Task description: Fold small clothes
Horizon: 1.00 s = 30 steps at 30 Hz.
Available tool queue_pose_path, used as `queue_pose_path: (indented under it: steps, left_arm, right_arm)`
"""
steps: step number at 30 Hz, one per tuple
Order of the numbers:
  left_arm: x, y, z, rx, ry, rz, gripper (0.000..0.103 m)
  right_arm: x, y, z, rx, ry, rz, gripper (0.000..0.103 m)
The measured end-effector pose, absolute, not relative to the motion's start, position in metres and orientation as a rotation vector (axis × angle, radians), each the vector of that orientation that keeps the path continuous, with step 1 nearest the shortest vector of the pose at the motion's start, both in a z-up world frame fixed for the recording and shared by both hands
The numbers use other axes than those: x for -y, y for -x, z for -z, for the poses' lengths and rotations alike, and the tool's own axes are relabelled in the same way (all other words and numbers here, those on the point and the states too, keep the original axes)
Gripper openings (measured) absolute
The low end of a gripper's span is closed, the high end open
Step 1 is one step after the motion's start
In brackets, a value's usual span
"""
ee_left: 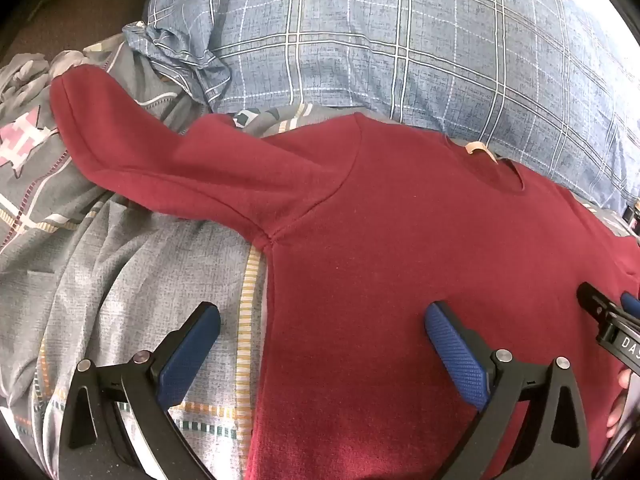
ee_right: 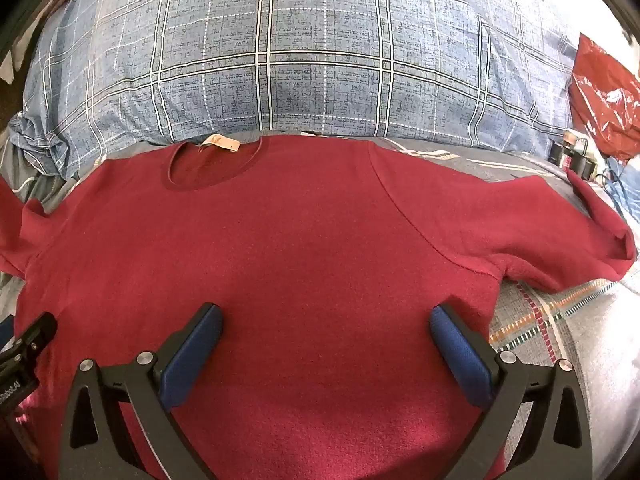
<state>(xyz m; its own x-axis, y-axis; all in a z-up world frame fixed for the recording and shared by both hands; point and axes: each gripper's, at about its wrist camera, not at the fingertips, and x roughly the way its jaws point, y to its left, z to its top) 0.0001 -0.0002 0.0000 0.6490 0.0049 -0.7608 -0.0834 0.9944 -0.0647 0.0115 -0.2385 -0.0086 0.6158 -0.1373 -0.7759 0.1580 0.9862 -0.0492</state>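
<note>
Grey patterned bedsheet (ee_left: 120, 248), blue plaid pillow (ee_right: 320, 60)

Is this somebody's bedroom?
Probably yes, a bedroom. The red shirt lies spread flat on a bed's patterned grey sheet, and a big blue plaid pillow sits just behind it.

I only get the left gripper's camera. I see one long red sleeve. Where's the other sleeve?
Observer: The other sleeve lies stretched out to the right on the bedspread, its cuff end folded over.
Child: Is anything past it?
Observer: Yes, a shiny red plastic bag beside the plaid pillow.
Child: Is the right gripper holding the shirt?
Observer: No, the right gripper is open above the red shirt, holding nothing.
</note>
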Motion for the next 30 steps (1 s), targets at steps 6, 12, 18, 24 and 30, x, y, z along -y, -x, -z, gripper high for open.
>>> queue_pose_path:
  steps: [6, 12, 18, 24, 30]
  left_arm:
    - [0.001, 0.0, 0.0, -0.863, 0.094, -0.052, 0.103]
    - [0.002, 0.0, -0.001, -0.867, 0.089, -0.055, 0.103]
    - [0.001, 0.006, -0.008, -0.892, 0.067, -0.075, 0.1]
    - [0.003, 0.026, -0.028, -0.9, 0.001, -0.083, 0.097]
    - [0.013, 0.055, -0.064, -0.823, -0.075, -0.067, 0.097]
  right_arm:
    - [0.239, -0.012, 0.008, -0.893, -0.027, 0.169, 0.103]
    - [0.24, -0.011, 0.008, -0.891, -0.033, 0.161, 0.103]
    - [0.239, -0.005, 0.004, -0.912, 0.019, 0.077, 0.103]
    - [0.249, 0.017, -0.008, -0.917, -0.066, 0.072, 0.103]
    - [0.25, 0.041, -0.037, -0.899, -0.057, 0.074, 0.103]
